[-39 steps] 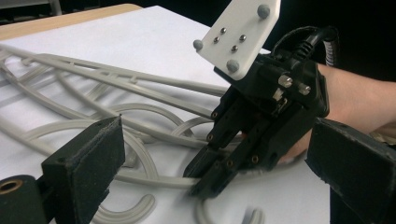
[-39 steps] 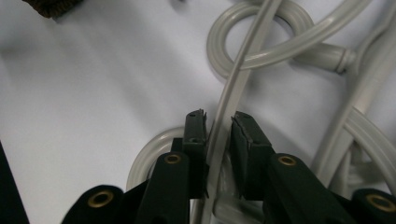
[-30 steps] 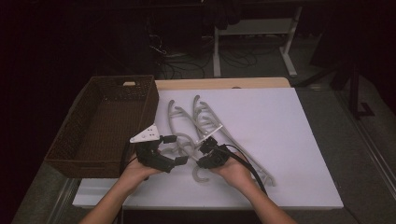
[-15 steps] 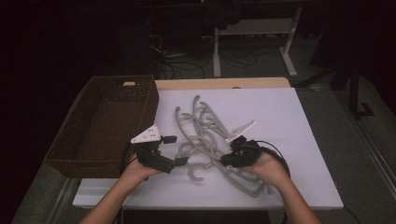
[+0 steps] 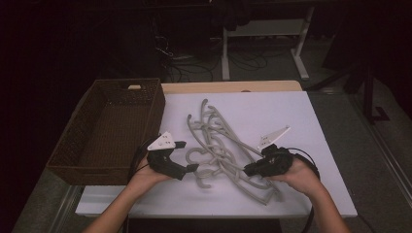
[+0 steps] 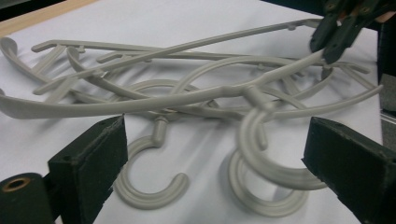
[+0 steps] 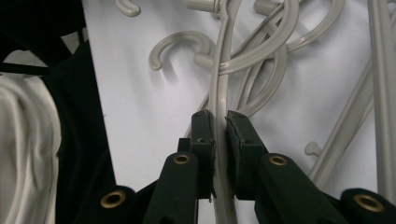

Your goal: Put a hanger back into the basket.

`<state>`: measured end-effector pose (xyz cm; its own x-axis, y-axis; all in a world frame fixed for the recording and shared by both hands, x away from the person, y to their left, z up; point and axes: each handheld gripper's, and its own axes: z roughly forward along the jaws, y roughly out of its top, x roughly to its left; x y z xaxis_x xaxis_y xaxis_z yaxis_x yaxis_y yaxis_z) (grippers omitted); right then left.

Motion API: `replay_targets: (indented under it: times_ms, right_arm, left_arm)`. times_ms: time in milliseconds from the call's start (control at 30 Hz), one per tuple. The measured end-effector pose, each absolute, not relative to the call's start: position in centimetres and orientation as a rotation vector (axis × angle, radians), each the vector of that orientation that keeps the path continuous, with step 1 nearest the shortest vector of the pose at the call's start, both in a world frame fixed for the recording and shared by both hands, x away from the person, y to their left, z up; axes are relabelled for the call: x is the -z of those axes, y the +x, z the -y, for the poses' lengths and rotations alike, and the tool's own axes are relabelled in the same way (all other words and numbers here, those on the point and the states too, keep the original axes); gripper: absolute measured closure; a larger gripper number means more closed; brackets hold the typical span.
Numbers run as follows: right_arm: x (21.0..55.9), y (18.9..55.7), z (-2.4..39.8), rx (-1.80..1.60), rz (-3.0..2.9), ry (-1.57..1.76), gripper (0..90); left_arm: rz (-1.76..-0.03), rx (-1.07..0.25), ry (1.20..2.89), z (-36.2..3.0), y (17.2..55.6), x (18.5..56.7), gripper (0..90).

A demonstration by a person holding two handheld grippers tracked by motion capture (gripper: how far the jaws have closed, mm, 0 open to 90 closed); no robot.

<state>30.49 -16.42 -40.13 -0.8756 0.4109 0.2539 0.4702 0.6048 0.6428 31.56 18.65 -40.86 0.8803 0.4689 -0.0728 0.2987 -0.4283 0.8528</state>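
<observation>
Several grey plastic hangers (image 5: 214, 141) lie tangled in the middle of the white mat (image 5: 311, 116). My right gripper (image 5: 247, 170) is at the tangle's right edge, shut on the arm of one hanger (image 7: 223, 70) that runs between its pads (image 7: 204, 128). In the left gripper view that hanger (image 6: 196, 95) sits raised over the others, its hook hanging down, with the right gripper (image 6: 338, 32) at the top right. My left gripper (image 5: 188, 156) is open at the left of the tangle. Its jaws (image 6: 219, 154) stand wide apart with two hooks between them, touching neither.
A brown wicker basket (image 5: 111, 131) sits off the mat's left edge, close behind the left hand. A wooden table edge (image 5: 233, 86) shows beyond the mat. Dark floor, cables and a desk frame lie farther back.
My right gripper has moved to the right and slightly up, dragging its hanger out of the pile and spreading the tangle. The left gripper has stayed where it was, open.
</observation>
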Motion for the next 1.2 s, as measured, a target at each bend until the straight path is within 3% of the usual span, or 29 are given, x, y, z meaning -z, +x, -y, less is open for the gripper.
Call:
replay_targets:
  times_ms: [167, 233, 433, 833, 1000, 1200]
  right_arm:
    - [39.9, 30.5, 17.6, 1.149, 2.698, -0.724, 81.1]
    - [39.8, 30.5, 18.2, 1.154, 2.675, -0.71, 81.1]
    - [39.6, 30.5, 19.1, 1.169, 2.651, -0.697, 81.1]
    - [38.5, 31.0, 19.0, 1.204, 2.617, -0.648, 81.1]
    - [37.9, 31.3, 18.6, 1.223, 2.614, -0.622, 81.1]
    - [37.8, 31.7, 18.4, 1.223, 2.602, -0.615, 81.1]
  left_arm:
    - [-0.554, -0.252, 2.074, -18.2, 32.0, 40.8, 8.4]
    - [-0.556, -0.265, 2.076, -18.1, 32.4, 40.4, 14.0]
    - [-0.52, -0.359, 2.15, -17.1, 33.2, 40.6, 14.4]
    - [-0.337, -0.516, 2.244, -15.2, 33.6, 40.7, 21.4]
    - [-0.267, -0.53, 2.256, -14.9, 33.5, 41.2, 31.2]
    - [-0.206, -0.57, 2.241, -14.8, 33.4, 41.2, 49.1]
